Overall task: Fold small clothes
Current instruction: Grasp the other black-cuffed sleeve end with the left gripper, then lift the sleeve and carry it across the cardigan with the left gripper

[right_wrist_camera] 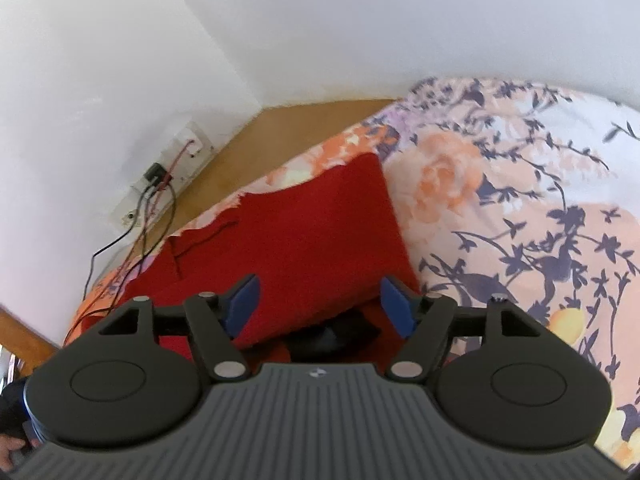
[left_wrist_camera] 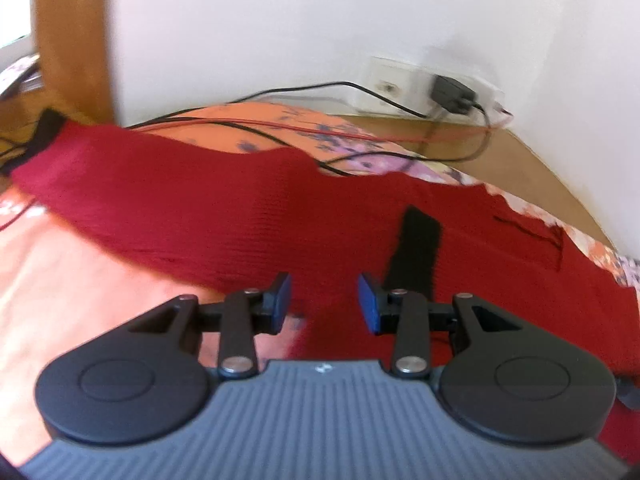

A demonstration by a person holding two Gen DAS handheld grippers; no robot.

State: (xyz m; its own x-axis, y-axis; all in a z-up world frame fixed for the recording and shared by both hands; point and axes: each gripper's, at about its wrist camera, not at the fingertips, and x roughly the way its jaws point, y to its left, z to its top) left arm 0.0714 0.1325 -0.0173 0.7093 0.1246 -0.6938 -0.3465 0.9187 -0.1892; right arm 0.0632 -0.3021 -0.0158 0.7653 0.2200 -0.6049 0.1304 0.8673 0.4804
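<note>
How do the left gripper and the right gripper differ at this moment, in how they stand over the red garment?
The left gripper has a narrower gap between its blue pads than the right gripper. The left gripper hangs over the flat spread part of the red garment, near a black strip; the right gripper sits at a folded red layer, its near edge between the open pads. Both are open and hold nothing.

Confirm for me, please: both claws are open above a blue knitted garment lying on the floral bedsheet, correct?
Not quite: the garment is red with black trim, not blue, as the left wrist view shows. The rest holds: the left claw and right claw are open above it on the floral bedsheet.
</note>
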